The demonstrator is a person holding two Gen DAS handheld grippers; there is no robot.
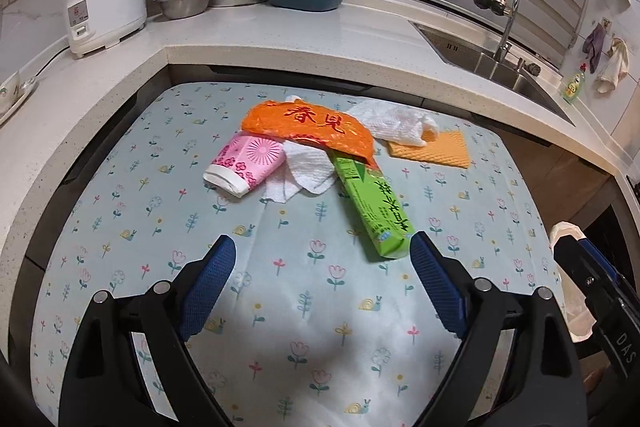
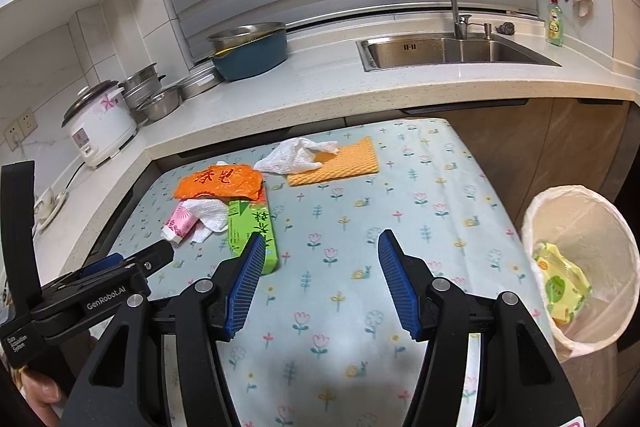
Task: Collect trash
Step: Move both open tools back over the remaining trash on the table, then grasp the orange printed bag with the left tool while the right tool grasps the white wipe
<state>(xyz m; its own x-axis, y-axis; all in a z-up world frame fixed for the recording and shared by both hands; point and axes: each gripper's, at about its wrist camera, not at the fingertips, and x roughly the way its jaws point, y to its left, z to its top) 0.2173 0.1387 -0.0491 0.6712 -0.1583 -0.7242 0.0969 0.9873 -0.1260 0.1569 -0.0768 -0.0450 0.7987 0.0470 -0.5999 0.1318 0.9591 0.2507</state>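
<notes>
Flowered tablecloth (image 1: 280, 307) stretched across the table below the counter. Lined trash bin (image 2: 580, 267) off the right edge, yellow wrapper (image 2: 564, 287) already inside. Heaped mid-table: orange bag (image 1: 308, 127) draped over green carton (image 1: 372, 203), pink cup (image 1: 244, 163) tipped over, white tissues (image 1: 304, 171) touching both. Left gripper (image 1: 322, 259) spread wide, holding nothing. Right gripper (image 2: 322, 267) parted too, nothing between.

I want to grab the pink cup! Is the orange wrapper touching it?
Touching. In the left wrist view, the orange wrapper lies over the closed bottom end of the tipped pink cup, with no tablecloth showing between them.
</notes>
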